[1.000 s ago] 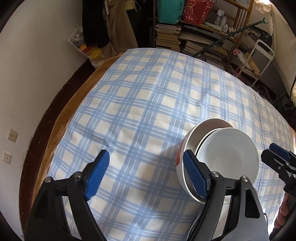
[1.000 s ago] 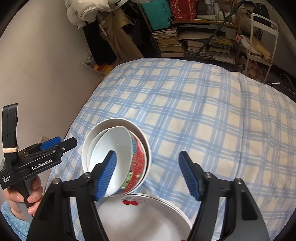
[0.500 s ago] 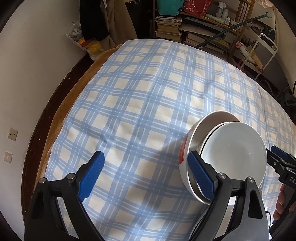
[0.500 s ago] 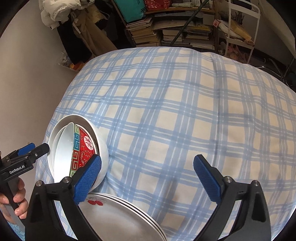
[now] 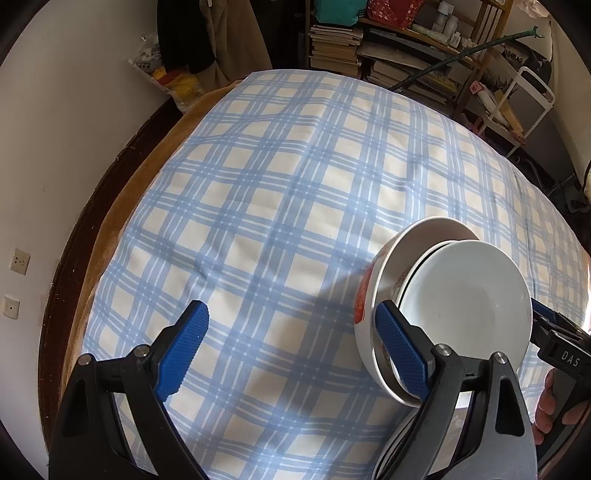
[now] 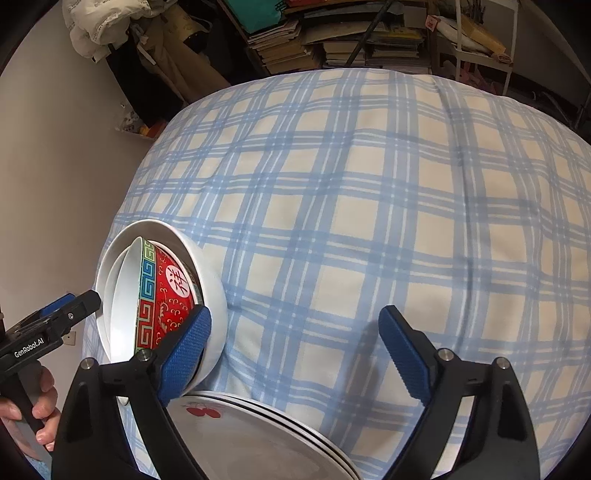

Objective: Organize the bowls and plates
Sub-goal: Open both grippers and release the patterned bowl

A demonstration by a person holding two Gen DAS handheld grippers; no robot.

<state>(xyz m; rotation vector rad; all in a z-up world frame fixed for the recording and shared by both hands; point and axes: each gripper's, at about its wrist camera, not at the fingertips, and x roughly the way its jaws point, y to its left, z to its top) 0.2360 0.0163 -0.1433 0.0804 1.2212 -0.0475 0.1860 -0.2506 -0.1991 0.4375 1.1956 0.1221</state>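
Observation:
A red patterned bowl (image 6: 170, 295) sits nested inside a larger white bowl (image 6: 208, 273) on the blue checked tablecloth (image 6: 351, 206). In the left wrist view the same white bowl (image 5: 391, 266) holds the inner bowl's white inside (image 5: 465, 310). A stack of white plates (image 6: 258, 439) with a red cherry print lies just in front of the bowls. My right gripper (image 6: 295, 358) hovers beside the bowls, jaws closing, only cloth between them; its left finger overlaps the bowl rim. My left gripper (image 5: 291, 350) is open over bare cloth, its right finger next to the bowls.
Shelves with stacked books (image 5: 332, 44) and a white cart (image 5: 532, 99) stand beyond the table's far edge. Hanging clothes (image 6: 110, 26) and a wall lie to the left. A hand (image 6: 26, 410) holds the left gripper's handle. Bare cloth stretches across the middle and far side.
Both grippers' jaws stand wider than a second ago. The right gripper has come lower and nearer the bowls, which now look larger at its left finger. The left gripper barely moved.

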